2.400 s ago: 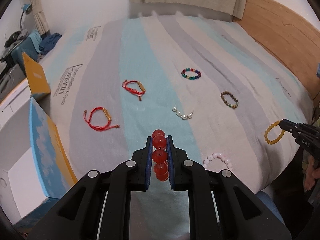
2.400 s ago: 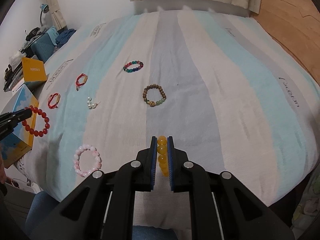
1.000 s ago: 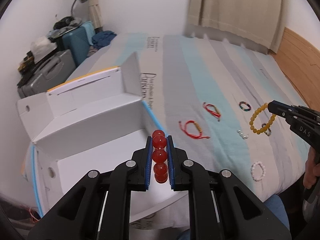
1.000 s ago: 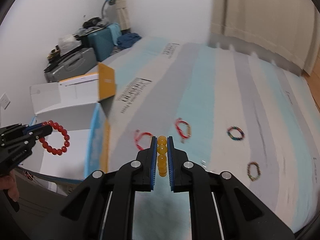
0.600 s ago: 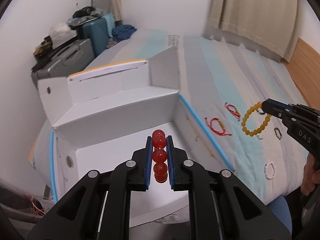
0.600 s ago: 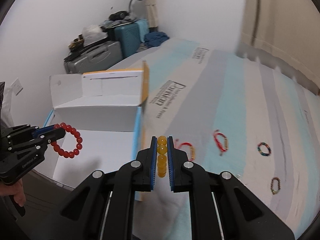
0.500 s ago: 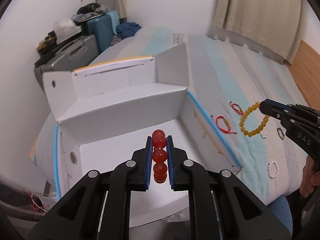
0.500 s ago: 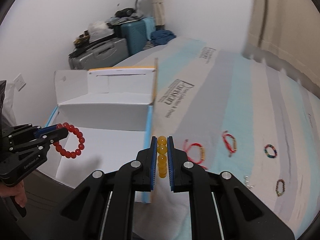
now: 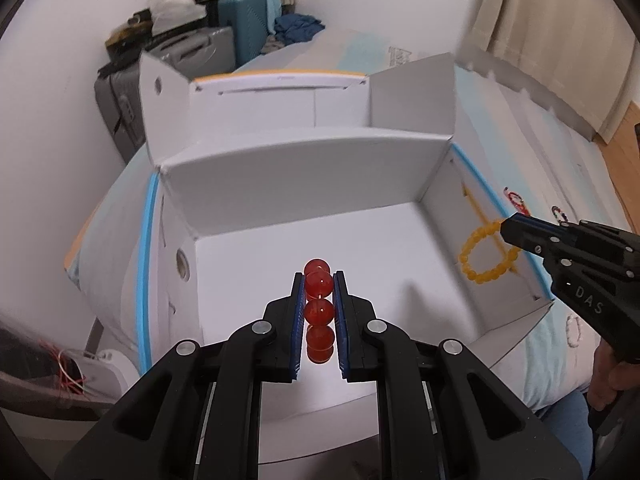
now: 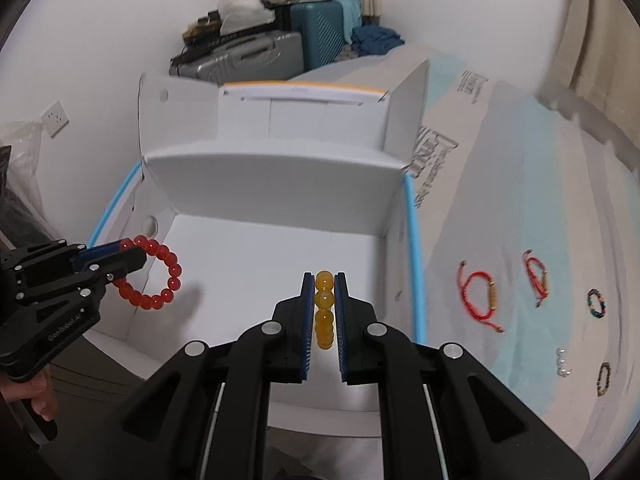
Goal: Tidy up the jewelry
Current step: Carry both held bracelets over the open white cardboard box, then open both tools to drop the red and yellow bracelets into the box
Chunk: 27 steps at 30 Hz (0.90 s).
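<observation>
The bed [image 10: 520, 208] fills the right of the right wrist view, which alone shows two red cord bracelets [image 10: 478, 294] lying clearly on it. The open white box [image 9: 304, 184] sits left of it. Over the box, the left gripper [image 9: 318, 284] has its fingers clamped on the red bead bracelet [image 10: 154, 278]; the right gripper [image 10: 324, 284] pinches the yellow bead bracelet [image 9: 486, 258].

Striped bed [image 10: 520, 208], open white box [image 10: 280, 184] beside red cord bracelets [image 10: 478, 294], beaded bracelets [image 10: 596, 303], pearls [image 10: 563, 365]
</observation>
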{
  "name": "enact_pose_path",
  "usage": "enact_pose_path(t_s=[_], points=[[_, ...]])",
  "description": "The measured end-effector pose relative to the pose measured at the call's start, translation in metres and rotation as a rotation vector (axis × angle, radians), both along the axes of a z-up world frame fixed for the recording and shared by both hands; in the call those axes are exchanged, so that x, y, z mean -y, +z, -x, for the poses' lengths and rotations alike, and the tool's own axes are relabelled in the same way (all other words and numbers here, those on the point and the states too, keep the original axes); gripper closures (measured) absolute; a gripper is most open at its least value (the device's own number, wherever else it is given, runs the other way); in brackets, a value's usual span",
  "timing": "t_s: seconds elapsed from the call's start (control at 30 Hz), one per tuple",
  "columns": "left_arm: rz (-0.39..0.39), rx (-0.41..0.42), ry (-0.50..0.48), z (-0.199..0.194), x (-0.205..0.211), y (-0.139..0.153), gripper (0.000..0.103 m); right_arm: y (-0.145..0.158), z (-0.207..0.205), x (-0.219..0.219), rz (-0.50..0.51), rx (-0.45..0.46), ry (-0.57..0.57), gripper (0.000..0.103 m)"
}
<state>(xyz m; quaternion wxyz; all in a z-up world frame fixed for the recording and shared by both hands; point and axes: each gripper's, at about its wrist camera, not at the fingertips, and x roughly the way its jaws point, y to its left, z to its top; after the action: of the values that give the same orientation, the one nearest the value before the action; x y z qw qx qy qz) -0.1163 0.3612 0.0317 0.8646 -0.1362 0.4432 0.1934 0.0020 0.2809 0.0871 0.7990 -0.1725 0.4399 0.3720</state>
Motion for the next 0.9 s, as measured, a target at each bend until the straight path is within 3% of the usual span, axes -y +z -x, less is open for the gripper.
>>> enact_pose_path(t_s=[0.3, 0.9], points=[[0.031, -0.037, 0.014, 0.006, -0.013, -0.029, 0.091, -0.033, 0.004, -0.015, 0.053, -0.044, 0.015, 0.094], [0.041, -0.096, 0.016, 0.002, -0.016, -0.058, 0.09, -0.063, 0.003, -0.024, 0.118, -0.092, 0.012, 0.093]])
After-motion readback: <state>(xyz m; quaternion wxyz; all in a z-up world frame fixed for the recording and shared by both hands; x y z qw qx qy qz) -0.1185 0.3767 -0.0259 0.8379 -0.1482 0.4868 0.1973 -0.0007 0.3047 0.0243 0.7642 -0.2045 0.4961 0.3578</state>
